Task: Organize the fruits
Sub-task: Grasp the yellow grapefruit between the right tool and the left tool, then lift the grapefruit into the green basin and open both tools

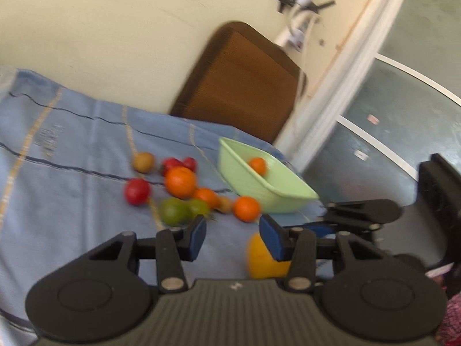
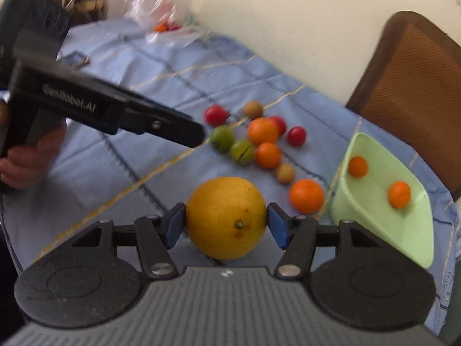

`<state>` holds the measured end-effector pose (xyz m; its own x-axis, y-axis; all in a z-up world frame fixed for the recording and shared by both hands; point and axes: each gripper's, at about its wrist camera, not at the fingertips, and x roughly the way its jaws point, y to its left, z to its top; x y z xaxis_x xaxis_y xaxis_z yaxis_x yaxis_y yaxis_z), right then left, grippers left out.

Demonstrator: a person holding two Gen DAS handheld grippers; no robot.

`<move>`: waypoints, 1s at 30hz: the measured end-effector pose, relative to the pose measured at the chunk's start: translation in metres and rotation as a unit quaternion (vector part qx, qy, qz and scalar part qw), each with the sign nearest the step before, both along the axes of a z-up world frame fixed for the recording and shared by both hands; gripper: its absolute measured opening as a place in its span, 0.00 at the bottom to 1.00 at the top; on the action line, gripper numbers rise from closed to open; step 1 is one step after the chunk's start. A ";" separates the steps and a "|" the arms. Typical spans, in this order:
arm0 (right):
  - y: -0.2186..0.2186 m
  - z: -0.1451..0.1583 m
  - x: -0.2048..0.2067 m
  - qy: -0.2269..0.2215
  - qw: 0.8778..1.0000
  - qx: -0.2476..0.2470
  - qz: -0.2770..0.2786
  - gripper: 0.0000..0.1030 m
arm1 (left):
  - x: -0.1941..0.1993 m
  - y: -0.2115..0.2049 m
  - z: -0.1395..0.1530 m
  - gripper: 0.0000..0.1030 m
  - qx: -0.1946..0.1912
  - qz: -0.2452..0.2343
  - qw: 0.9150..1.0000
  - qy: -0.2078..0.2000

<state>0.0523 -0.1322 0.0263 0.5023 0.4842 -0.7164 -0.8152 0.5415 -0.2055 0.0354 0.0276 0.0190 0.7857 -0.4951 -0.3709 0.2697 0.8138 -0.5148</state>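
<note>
My right gripper (image 2: 226,225) is shut on a big yellow citrus fruit (image 2: 226,216), its blue pads touching both sides; the fruit also shows in the left wrist view (image 1: 259,259). My left gripper (image 1: 232,238) is open and empty above the blue cloth, near a pile of fruit: oranges (image 1: 180,181), red fruits (image 1: 137,191), green fruits (image 1: 173,210) and small brown ones (image 1: 143,161). A light green basin (image 2: 380,201) holds two small oranges (image 2: 399,194); it also shows in the left wrist view (image 1: 259,184).
A blue checked cloth (image 1: 72,144) covers the table. A brown chair (image 1: 239,80) stands behind the basin against a cream wall. The left gripper's body (image 2: 115,109) and the hand holding it reach in from the left. A plastic bag (image 2: 161,8) lies at the far end.
</note>
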 end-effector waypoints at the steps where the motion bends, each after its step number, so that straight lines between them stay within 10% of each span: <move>1: 0.003 -0.003 -0.004 -0.019 1.000 0.002 0.004 0.63 | 0.000 -0.005 0.000 0.41 -0.004 -0.011 1.000 0.004; 20: -0.028 -0.028 0.000 -0.035 0.981 0.188 -0.039 0.63 | 0.011 -0.040 -0.002 0.49 0.071 -0.008 0.996 0.046; 30: -0.086 0.011 0.046 -0.118 0.953 0.241 -0.143 0.62 | 0.092 -0.114 0.065 0.48 0.123 -0.051 0.991 -0.016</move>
